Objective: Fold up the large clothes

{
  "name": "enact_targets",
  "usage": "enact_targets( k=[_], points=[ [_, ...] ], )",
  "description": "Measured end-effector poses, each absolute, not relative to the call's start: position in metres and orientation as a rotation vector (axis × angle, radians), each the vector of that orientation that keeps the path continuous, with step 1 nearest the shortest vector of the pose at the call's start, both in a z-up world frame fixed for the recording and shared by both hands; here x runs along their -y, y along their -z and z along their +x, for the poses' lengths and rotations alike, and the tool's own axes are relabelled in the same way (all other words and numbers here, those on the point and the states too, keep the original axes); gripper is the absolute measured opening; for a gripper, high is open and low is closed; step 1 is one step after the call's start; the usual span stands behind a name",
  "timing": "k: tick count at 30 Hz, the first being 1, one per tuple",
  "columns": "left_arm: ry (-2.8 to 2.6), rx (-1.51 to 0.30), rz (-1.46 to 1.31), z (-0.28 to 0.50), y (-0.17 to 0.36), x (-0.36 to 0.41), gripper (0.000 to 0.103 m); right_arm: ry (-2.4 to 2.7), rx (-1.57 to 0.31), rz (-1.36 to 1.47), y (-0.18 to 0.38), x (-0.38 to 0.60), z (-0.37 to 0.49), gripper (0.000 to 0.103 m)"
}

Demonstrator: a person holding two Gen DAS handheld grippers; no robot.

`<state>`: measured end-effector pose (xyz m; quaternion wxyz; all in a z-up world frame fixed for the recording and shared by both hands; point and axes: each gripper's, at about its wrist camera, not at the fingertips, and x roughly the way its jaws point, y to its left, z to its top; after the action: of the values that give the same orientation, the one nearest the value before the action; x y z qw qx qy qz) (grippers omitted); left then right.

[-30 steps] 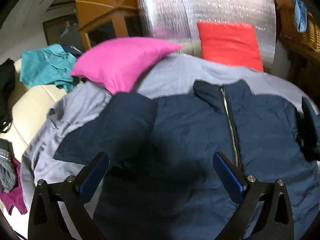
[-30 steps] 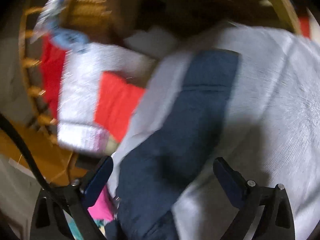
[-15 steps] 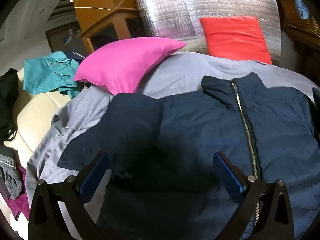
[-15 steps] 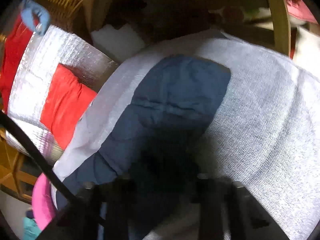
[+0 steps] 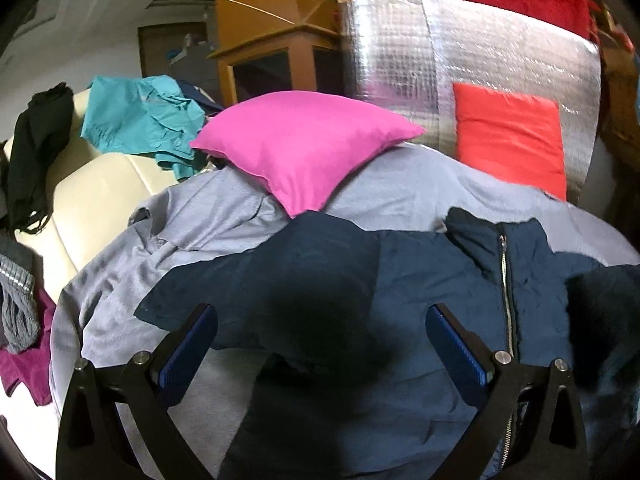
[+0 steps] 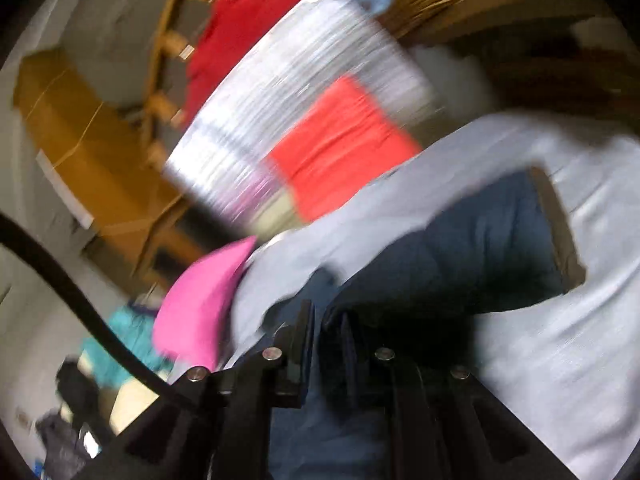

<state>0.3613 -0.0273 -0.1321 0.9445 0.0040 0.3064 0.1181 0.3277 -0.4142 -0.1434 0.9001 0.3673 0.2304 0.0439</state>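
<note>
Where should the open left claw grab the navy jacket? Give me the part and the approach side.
Take the flat sleeve of the navy jacket near its cuff edge, where it lies thin on the grey sheet. Bring the left claw in from the near side, low, sliding one finger under.

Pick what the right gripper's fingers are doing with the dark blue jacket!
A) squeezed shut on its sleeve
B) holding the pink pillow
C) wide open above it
A: in the blurry right wrist view, the right gripper has its fingers pressed together on the dark blue jacket sleeve.
</note>
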Motion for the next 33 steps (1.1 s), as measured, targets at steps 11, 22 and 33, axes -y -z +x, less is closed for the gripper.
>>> enact_targets(
  k=[11,22,33],
  points=[
    [-0.266,-0.621,0.023,0.366,0.132,0.011,0.103,-0.332,-0.773,0.817,0.190,0.314,0.328,0.068],
    [-0.018,-0.584,0.166,0.356,0.138,0.080,0.103,-0.107,-0.584,1.069,0.199,0.425,0.279,0.070],
    [0.021,-0.636,0.308,0.356,0.164,0.117,0.103,-0.226,-0.749,1.236,0.262,0.424,0.350,0.068]
  ],
)
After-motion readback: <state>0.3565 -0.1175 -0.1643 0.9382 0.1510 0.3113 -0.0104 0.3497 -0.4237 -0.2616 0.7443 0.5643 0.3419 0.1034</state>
